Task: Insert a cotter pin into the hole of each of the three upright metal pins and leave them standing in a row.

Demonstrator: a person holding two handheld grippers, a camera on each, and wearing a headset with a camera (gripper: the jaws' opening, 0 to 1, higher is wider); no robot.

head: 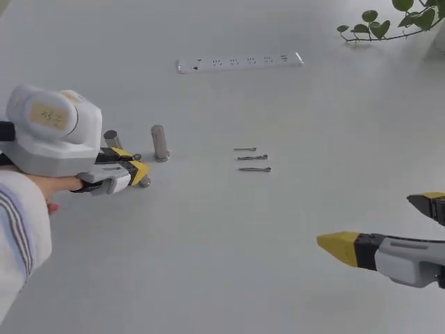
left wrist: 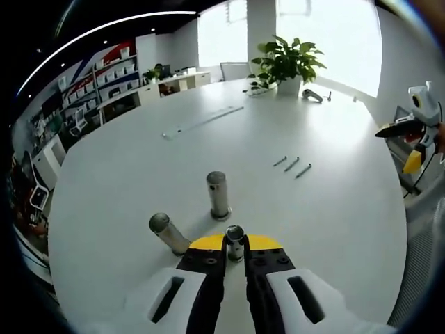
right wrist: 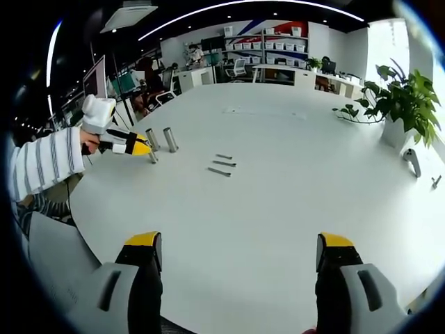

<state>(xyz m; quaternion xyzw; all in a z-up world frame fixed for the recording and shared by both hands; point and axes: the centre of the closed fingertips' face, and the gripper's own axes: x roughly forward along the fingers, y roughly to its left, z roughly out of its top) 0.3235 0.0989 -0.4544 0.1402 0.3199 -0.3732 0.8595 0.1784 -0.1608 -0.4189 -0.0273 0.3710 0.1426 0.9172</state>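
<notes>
Clamping nearest metal pin (left wrist: pixel 234 237) in left gripper (left wrist: pixel 235 253), jaws closed on it; best held upright and steady before sending wide-open right gripper (right wrist: pixel 240 245) for a cotter pin (head: pixel 254 169)

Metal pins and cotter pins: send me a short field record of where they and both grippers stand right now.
left gripper: shut on one metal pin
free metal pins: two, upright, just beyond the held one
cotter pins: three, lying side by side on the table, apart from the pins, none inserted
right gripper: open, empty, away from the parts
progress: no cotter pin fitted yet
</notes>
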